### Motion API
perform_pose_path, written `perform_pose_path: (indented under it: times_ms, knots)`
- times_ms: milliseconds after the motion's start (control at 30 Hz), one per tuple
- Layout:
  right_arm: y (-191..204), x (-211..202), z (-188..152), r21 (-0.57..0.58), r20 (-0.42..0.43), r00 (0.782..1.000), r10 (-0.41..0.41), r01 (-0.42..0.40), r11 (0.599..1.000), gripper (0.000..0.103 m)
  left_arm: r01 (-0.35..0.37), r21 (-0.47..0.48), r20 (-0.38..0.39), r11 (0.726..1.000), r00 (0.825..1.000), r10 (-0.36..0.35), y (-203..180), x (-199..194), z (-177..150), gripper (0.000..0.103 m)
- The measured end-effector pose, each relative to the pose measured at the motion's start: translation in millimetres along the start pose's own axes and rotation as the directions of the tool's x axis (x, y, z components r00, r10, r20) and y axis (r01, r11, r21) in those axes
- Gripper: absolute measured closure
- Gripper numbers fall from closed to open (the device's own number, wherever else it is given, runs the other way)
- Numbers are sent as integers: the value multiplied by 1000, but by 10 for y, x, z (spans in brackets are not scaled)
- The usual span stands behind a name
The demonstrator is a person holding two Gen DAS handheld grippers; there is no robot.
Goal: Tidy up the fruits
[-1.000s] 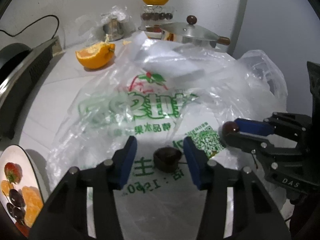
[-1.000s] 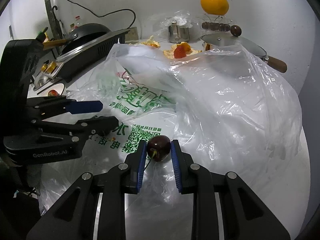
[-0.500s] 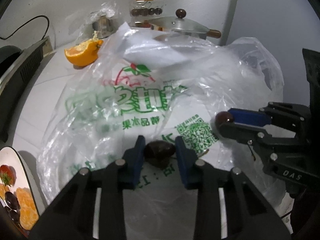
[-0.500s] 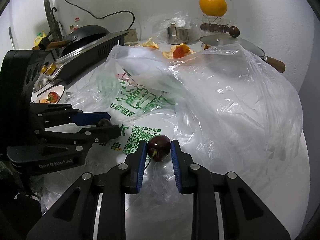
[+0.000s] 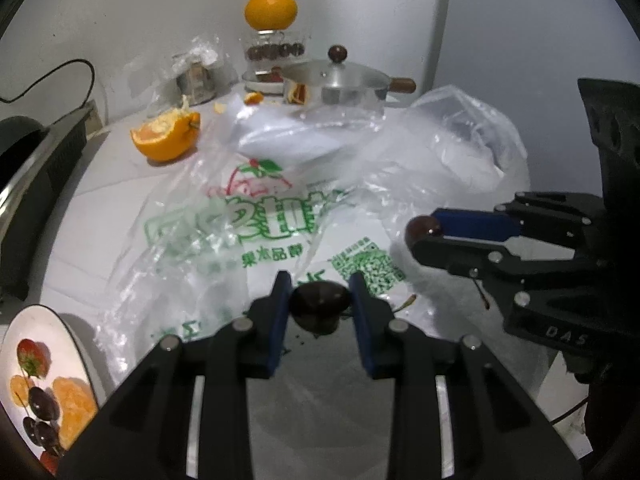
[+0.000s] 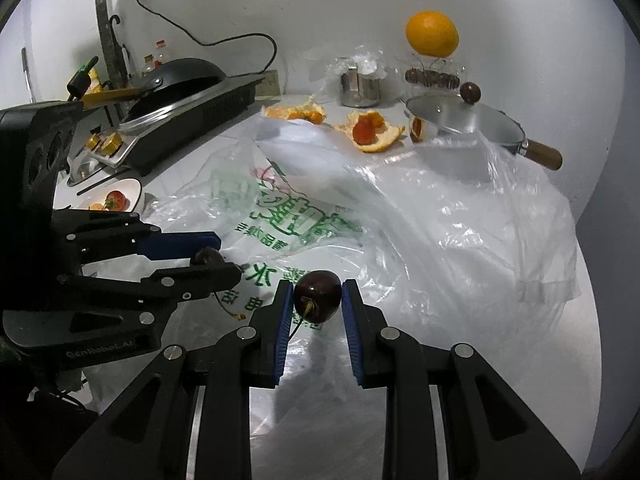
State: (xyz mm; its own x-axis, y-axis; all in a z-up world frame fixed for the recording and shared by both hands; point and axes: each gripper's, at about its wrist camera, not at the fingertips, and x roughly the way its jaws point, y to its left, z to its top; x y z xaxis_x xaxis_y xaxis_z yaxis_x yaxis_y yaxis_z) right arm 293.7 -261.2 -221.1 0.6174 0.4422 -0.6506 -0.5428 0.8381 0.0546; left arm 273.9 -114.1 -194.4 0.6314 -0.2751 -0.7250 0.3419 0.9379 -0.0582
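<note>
My left gripper [image 5: 318, 300] is shut on a dark cherry [image 5: 319, 307], held just above the printed plastic bag [image 5: 256, 216]. My right gripper [image 6: 317, 298] is shut on another dark cherry [image 6: 318, 300] whose stem hangs down. Each gripper shows in the other's view: the right one [image 5: 420, 234] at the right with its cherry [image 5: 422, 227] at the tips, the left one [image 6: 210, 256] at the left with its cherry [image 6: 206, 255]. A white plate [image 5: 74, 340] at lower left holds a strawberry, orange segments and dark cherries.
Orange peel halves [image 5: 166, 140] lie at the back. A lidded steel pan [image 5: 340, 84] with a wooden handle, a glass jar topped by a whole orange [image 5: 271, 10] and a metal cup [image 6: 359, 88] stand by the wall. A black cooktop [image 6: 184, 116] is at the left.
My left gripper's jaws closed on the cherry lying on the bag and lifted it slightly. The right gripper kept its cherry and stayed put.
</note>
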Motion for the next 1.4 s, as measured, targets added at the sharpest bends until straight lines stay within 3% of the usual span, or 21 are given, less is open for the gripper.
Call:
perform_pose_path:
  times_ms: [833, 1400]
  knots:
    - [714, -231, 116, -100, 23, 1000, 9, -7, 995, 77, -20, -26, 96, 999, 995, 22, 238, -717, -318, 73]
    - [1360, -99, 267, -196, 9, 1000, 10, -8, 980, 77, -67, -126, 126, 990, 989, 83, 832, -1102, -681, 73]
